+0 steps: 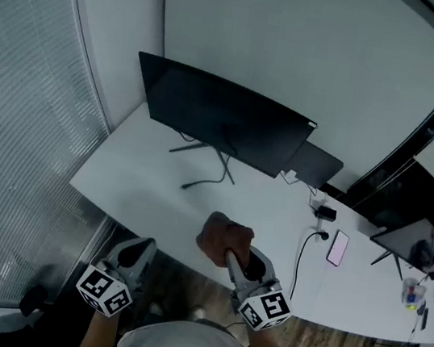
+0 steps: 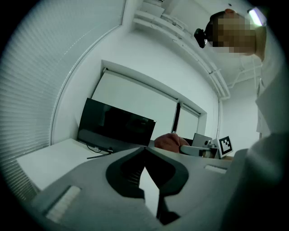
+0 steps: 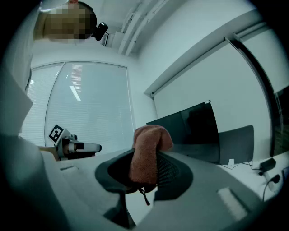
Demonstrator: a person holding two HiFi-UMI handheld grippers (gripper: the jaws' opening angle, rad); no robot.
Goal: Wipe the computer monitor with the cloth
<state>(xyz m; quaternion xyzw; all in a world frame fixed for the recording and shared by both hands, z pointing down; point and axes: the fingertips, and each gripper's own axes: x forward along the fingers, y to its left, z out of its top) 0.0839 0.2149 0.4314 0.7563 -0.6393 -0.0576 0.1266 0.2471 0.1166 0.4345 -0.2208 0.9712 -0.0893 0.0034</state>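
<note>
Desk [image 1: 143,173]: white; monitor at far side, by wall.
Monitor [image 1: 226,117]: dark, upright on stand. No contact yet; judged wiping not begun, all of it left.
Cloth [image 1: 223,239]: rust-brown, bunched, over near desk edge, well short of screen.
Right gripper [image 3: 144,173]: jaws clamped on cloth.
Left gripper [image 2: 144,151]: jaws together, empty.

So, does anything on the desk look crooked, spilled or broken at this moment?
Nothing stands out. The monitor stands upright on the white desk, its screen dark with no visible crack. A thin cable lies loose by its stand, which is ordinary. The reddish cloth is clamped in the right tool, not touching the screen.
</note>
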